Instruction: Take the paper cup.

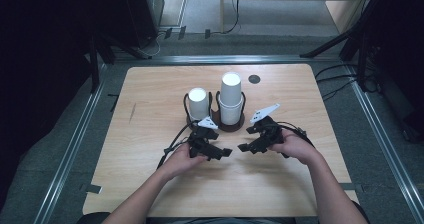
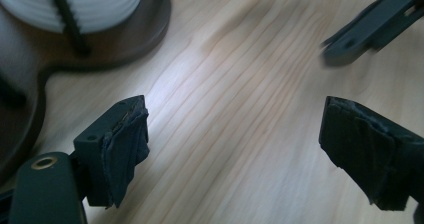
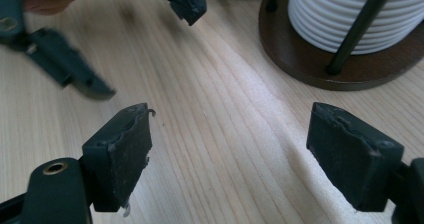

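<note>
Left gripper (image 1: 220,151): jaws wide apart, nothing between them, bare light wooden table (image 1: 150,134) beneath. Sits just near side of dark brown round-based wire cup holder (image 1: 218,120). Right gripper (image 1: 248,145): jaws wide apart, empty, also near side of holder. Grippers face each other, tips close, apart. Holder carries two upside-down stacks of white paper cups: short stack (image 1: 198,104) left, tall stack (image 1: 231,99) right.
</note>
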Tool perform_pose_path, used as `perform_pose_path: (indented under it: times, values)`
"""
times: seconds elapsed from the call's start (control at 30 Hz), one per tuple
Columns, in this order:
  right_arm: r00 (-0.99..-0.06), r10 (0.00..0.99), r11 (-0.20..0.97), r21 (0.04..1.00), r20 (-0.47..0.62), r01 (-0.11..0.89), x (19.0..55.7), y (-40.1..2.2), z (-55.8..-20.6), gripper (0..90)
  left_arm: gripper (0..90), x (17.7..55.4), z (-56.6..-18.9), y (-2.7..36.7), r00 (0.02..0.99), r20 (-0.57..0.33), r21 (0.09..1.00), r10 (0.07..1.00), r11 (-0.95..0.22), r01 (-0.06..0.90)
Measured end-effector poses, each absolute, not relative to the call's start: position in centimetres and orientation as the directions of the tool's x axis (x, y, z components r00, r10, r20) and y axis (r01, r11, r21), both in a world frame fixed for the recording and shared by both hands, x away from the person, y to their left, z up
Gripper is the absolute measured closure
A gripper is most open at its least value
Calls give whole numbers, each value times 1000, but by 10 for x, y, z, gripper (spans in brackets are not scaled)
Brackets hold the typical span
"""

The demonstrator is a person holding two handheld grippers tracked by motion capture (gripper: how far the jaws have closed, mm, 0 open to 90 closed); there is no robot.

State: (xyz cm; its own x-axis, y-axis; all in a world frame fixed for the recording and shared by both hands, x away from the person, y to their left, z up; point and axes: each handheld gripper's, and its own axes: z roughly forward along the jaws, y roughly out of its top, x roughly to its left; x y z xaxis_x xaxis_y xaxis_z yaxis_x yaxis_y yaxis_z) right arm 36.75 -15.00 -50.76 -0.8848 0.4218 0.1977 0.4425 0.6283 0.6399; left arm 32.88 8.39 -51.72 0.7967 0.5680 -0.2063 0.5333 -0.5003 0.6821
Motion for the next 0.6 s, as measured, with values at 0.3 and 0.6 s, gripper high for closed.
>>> perform_pose_path:
  times: [0.3, 0.6]
  values:
    - [-866, 443, 616, 623, 232, 481, 376, -152, -495, 158, 359, 335, -506, 87, 813, -173, 722, 556, -490, 489]
    - [-854, 476, 604, 630, 207, 489, 371, -151, -489, 289, 445, 343, -499, 90, 805, -199, 710, 559, -484, 512]
